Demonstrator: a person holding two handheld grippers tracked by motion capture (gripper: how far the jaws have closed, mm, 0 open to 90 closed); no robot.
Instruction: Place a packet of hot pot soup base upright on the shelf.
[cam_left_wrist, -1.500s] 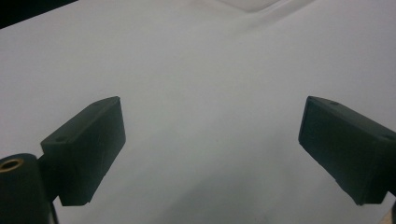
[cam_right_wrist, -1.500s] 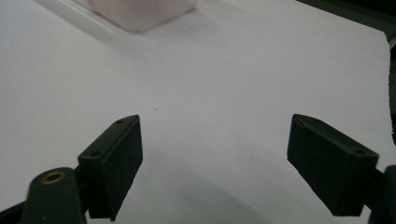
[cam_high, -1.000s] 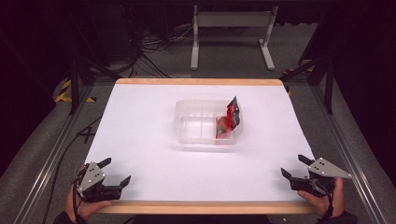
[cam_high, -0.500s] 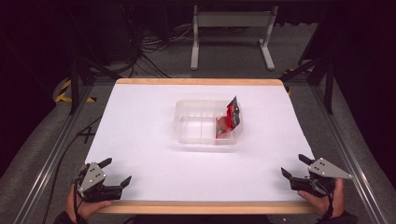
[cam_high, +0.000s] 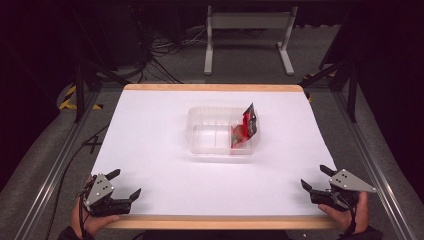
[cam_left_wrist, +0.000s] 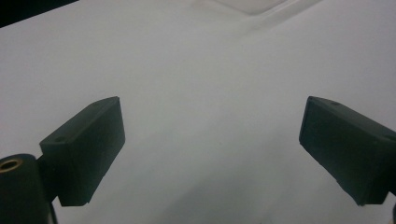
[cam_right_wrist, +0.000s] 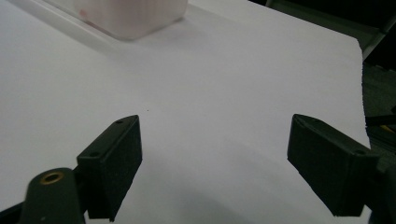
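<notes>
- The clear, rectangular plastic container (cam_high: 222, 134) sits mid-bench, slightly toward the far edge, its long axis running left to right.
- A red-and-black foil snack packet (cam_high: 246, 128) stands tilted in the container's right end, top corner poking above the rim and leaning right.
- The white-topped bench (cam_high: 165, 150) has a wooden rim.
- The left hand-held gripper (cam_high: 124, 184) rests at the near left corner, jaws spread wide, gripping nothing, well apart from the container.
- The right hand-held gripper (cam_high: 316, 177) rests at the near right corner, jaws likewise wide apart and empty.
</notes>
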